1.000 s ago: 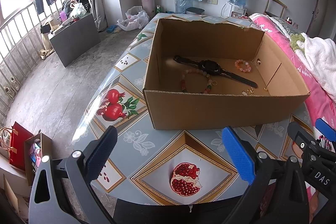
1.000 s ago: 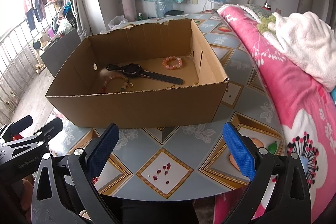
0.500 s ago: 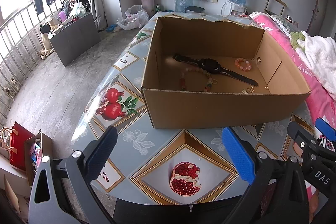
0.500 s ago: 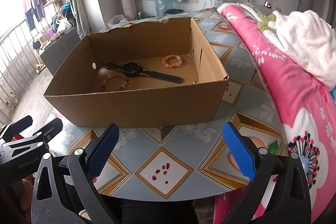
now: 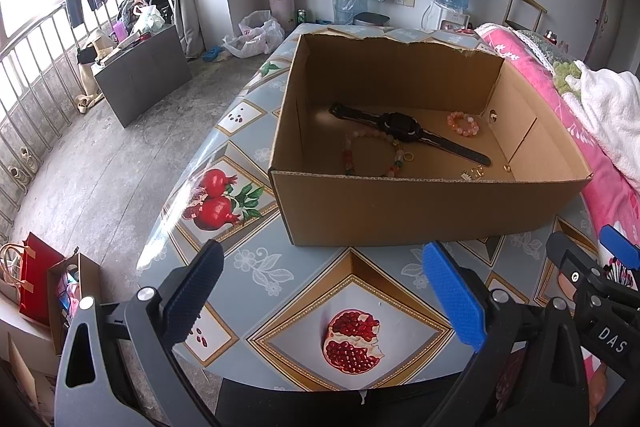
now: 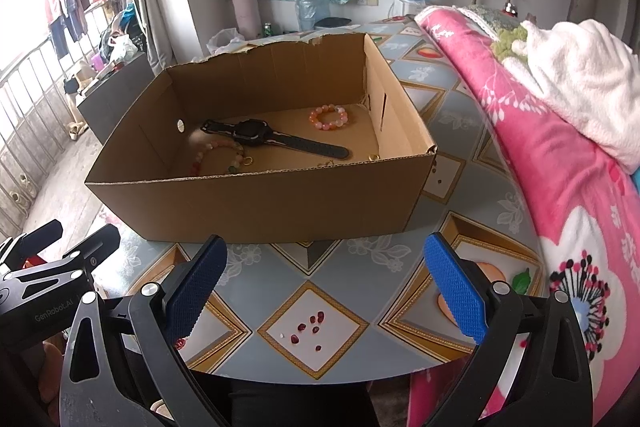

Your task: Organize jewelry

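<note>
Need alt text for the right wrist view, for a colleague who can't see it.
An open cardboard box on a patterned table holds a black watch, two beaded bracelets and small gold pieces. The right gripper is open and empty in front; a pink blanket lies right.

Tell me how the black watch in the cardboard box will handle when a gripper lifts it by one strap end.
The black watch lies flat with both straps stretched out, so they probably flex; lifted by one end, it would likely droop and swing. Its chunky case looks like the heavy part, so a pinch beside it seems steadier. It crosses the long bead bracelet and may drag it.
</note>
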`<state>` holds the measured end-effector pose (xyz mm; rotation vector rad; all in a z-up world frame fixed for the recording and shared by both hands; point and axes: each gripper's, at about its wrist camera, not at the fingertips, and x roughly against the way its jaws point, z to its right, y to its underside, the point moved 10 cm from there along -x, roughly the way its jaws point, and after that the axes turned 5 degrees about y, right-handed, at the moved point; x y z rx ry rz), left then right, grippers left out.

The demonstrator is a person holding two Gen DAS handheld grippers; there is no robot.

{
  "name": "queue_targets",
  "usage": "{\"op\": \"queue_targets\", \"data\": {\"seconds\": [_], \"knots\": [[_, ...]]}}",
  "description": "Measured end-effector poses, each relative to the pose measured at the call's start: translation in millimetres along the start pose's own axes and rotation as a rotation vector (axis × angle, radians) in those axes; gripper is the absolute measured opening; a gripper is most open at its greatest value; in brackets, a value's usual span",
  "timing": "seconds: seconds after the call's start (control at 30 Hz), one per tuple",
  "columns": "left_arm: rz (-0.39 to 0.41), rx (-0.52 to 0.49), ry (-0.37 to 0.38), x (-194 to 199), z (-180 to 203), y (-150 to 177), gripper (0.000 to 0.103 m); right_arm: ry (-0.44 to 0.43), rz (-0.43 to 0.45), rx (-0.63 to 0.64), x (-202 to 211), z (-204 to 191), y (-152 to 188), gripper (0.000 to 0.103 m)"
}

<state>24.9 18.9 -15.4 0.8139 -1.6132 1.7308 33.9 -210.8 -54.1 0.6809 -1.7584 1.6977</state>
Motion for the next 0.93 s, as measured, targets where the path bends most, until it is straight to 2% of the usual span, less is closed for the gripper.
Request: {"op": "queue_targets", "data": {"seconds": [0.93], "knots": [[0.004,0.009,-0.003,2.5,-0.5,-3.3,0.098,-0.004,0.001,0.006,0.5,-1.1,-2.0,0.095]]}}
